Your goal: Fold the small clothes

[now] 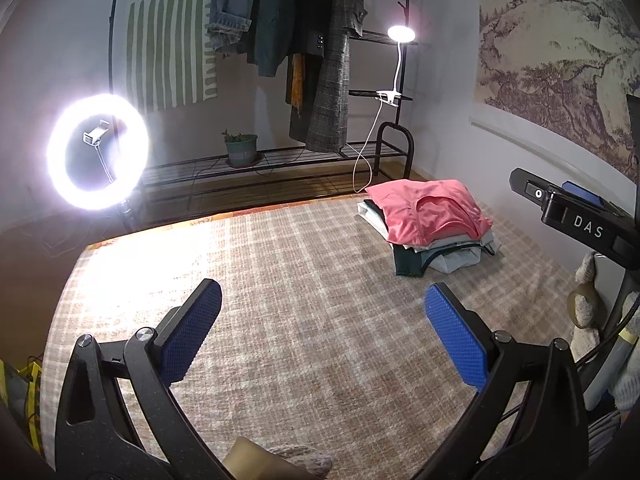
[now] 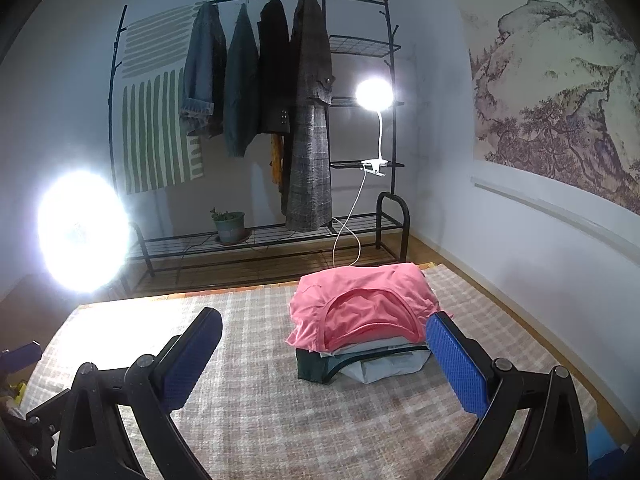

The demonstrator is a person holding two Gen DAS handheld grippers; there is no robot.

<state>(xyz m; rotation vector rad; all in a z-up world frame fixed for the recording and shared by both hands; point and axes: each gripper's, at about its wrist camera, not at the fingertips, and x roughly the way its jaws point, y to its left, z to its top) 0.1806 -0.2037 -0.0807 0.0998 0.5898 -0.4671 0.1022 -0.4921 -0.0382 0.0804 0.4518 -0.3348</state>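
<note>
Small clothes sit folded in a stack (image 2: 360,332) topped by a pink shirt (image 2: 362,304), parked at the plaid surface's (image 2: 280,420) far right, probably to keep folding room. Both hand-held grippers, left (image 1: 322,334) and right (image 2: 324,356), gape empty.

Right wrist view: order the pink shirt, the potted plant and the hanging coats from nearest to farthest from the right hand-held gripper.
From the right hand-held gripper:
1. Pink shirt, on top of the folded pile on the bed, just ahead and right.
2. Potted plant, on the rack's low shelf, beyond the bed, left of centre.
3. Hanging coats, high on the rail above, at the wall.
</note>
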